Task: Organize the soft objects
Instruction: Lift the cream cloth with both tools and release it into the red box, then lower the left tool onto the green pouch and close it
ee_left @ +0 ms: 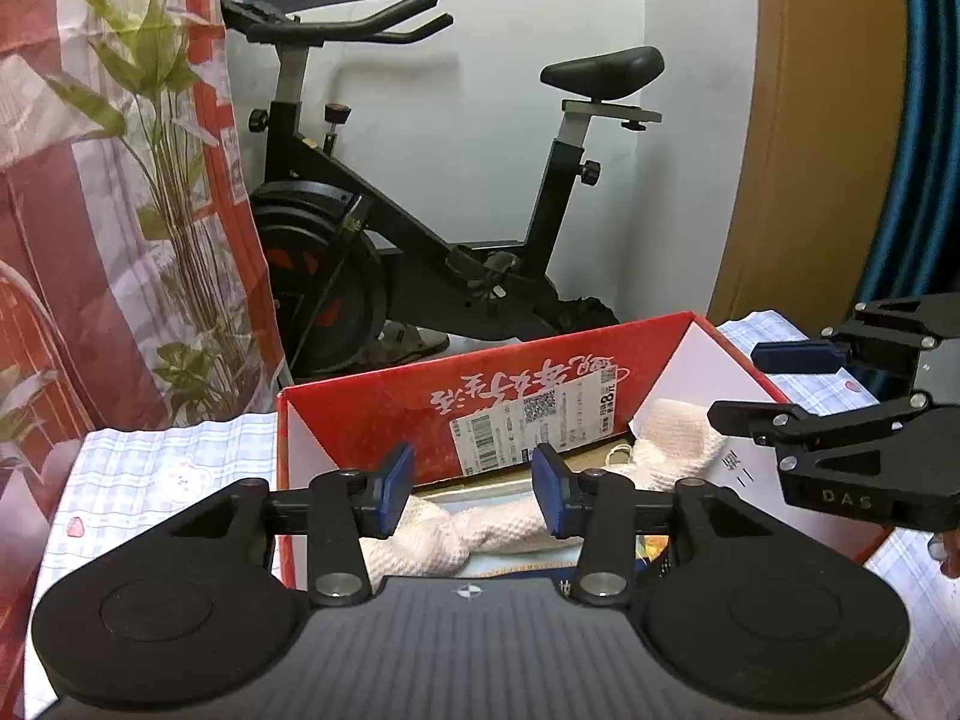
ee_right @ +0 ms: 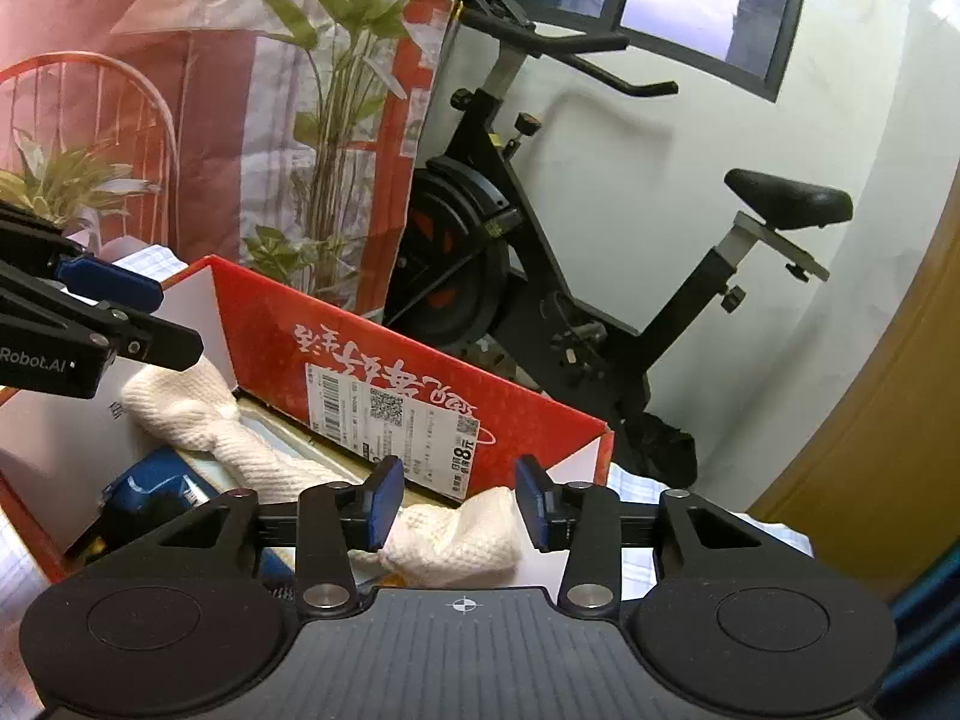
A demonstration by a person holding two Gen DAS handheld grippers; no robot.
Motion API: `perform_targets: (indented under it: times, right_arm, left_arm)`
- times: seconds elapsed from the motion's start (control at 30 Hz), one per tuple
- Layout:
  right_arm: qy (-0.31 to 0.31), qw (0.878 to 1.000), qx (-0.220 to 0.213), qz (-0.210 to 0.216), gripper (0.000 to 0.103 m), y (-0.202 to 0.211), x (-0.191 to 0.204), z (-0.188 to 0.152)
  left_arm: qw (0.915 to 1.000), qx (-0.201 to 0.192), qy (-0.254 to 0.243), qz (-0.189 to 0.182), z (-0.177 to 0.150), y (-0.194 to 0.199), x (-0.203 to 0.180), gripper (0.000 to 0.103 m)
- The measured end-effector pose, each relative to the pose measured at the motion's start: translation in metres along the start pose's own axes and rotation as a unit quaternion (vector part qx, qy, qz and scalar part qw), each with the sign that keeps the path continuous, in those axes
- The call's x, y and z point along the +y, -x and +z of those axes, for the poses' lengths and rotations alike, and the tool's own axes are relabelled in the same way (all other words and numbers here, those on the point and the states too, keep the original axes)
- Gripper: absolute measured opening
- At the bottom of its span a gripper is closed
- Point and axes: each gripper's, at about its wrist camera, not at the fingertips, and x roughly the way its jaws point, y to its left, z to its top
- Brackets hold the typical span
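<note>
White knitted cloth point(ee_left: 420, 534) lies twisted inside the red cardboard box point(ee_left: 372, 414), running from one end near the left gripper point(ee_left: 474, 489) to the other by the right gripper point(ee_right: 459, 501). Both tools stand with jaws apart; the blue pads point(ee_left: 396, 489) of the left one flank the cloth without pressing it, a gap visible on each side. On the right tool the cloth's bunched end point(ee_right: 456, 534) sits between the pads; it may brush the left-hand pad, contact not resolvable. Cloth's lower edge is hidden behind each gripper body. Under the cloth, box contents are mostly covered: a blue object point(ee_right: 150, 492) and a pale flat item show only partly, identity unclear. Shipping label point(ee_left: 534, 420) on the box's inner wall reads upside down, print too small to make out. Box rests on a checked tablecloth point(ee_left: 180, 462). Exercise bike point(ee_left: 420, 210) stands behind, its base cut off by the box rim.
</note>
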Motion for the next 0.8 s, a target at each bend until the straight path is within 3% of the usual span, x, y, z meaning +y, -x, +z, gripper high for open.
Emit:
perform_targets:
  times: [0.23,0.27,0.3,0.33,0.4,0.8]
  right_arm:
    - [-0.008,1.0,-0.018,0.01,0.068,0.035,0.003,-0.005]
    - [-0.012,1.0,-0.022,0.014,0.079,0.041,0.004,-0.007]
    - [-0.017,0.999,-0.029,0.015,0.096,0.047,0.004,-0.009]
    - [-0.025,0.999,-0.038,0.014,0.103,0.054,0.004,-0.011]
    - [-0.042,0.997,-0.068,0.013,0.103,0.071,0.005,-0.018]
    - [-0.059,0.991,-0.106,0.052,0.102,0.132,0.009,-0.086]
  left_arm:
    - [0.9999,-0.009,0.008,0.004,-0.013,0.03,-0.002,0.059]
    - [0.9998,-0.012,0.012,0.009,-0.017,0.036,-0.002,0.07]
    - [0.9996,-0.018,0.016,0.012,-0.021,0.042,-0.002,0.082]
    - [0.9993,-0.029,0.019,0.013,-0.026,0.048,-0.002,0.087]
    - [0.9986,-0.044,0.025,0.013,-0.035,0.06,-0.002,0.094]
    - [0.9976,-0.031,0.057,-0.023,-0.107,0.098,-0.017,0.094]
